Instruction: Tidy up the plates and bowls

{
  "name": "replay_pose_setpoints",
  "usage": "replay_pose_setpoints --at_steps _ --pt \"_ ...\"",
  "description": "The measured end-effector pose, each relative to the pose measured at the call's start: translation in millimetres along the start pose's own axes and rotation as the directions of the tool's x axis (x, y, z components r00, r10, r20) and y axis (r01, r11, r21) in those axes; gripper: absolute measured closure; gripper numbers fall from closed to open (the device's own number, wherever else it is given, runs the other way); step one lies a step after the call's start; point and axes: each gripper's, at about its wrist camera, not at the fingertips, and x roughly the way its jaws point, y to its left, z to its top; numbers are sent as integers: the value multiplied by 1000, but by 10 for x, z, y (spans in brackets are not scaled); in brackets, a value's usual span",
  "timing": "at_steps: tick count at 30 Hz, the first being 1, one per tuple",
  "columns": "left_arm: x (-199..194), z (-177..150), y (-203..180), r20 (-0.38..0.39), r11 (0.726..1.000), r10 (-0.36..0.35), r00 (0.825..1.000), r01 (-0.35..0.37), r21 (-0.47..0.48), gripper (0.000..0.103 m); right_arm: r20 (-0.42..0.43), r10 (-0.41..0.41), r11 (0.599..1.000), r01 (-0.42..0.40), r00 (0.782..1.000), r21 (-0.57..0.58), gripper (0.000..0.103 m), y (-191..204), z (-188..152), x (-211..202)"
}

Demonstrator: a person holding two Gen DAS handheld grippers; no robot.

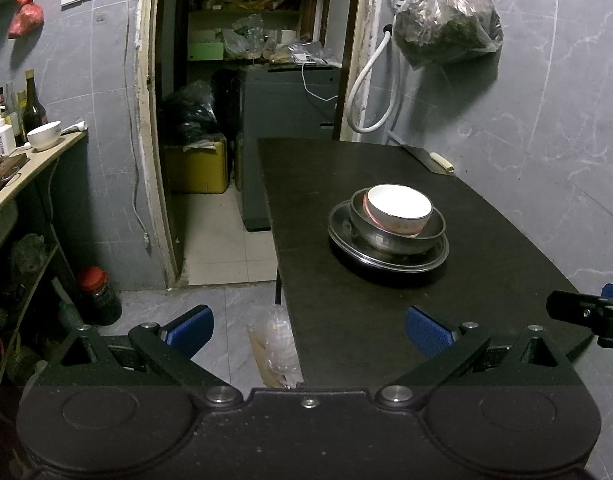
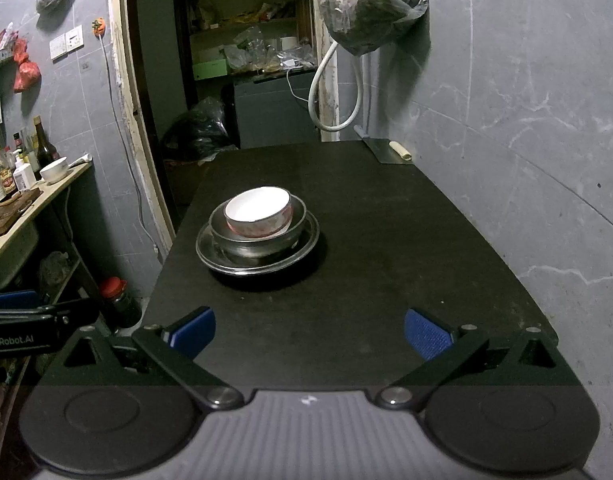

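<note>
Both my grippers idle: left gripper (image 1: 308, 330) and right gripper (image 2: 309, 334) have fingers spread wide, holding nothing. White bowl (image 2: 259, 212) sits inside metal bowl (image 2: 258, 236) on metal plate (image 2: 258, 258), stacked mid-worktop (image 2: 386, 260), well ahead of both.

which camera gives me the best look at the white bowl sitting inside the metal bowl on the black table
The right wrist view: the white ceramic bowl sits near centre, its interior and reddish outer wall visible above the steel bowl. The left wrist view shows the same bowl further right, interior glaring.
</note>
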Motion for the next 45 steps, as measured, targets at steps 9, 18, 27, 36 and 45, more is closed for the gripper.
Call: replay_pose_setpoints --at_steps 9,18,27,36,45 --pt "-4 10 31 0 1000 1 1000 -1 2 1 1 6 1000 -6 1000 -5 0 61 30 -8" --pt "-6 6 36 -2 1000 0 1000 0 1 1 2 8 1000 -8 1000 -5 0 55 27 -3" --pt "-10 5 48 -4 1000 0 1000 0 1 1 0 7 1000 -7 1000 -4 0 60 23 -3" --pt "-5 -20 79 -8 1000 -1 1000 1 4 1 -2 7 1000 -7 1000 3 0 44 3 5" --pt "0 -31 82 -9 1000 -3 1000 3 7 1 -5 3 1000 -3 1000 9 0 16 -8 7"
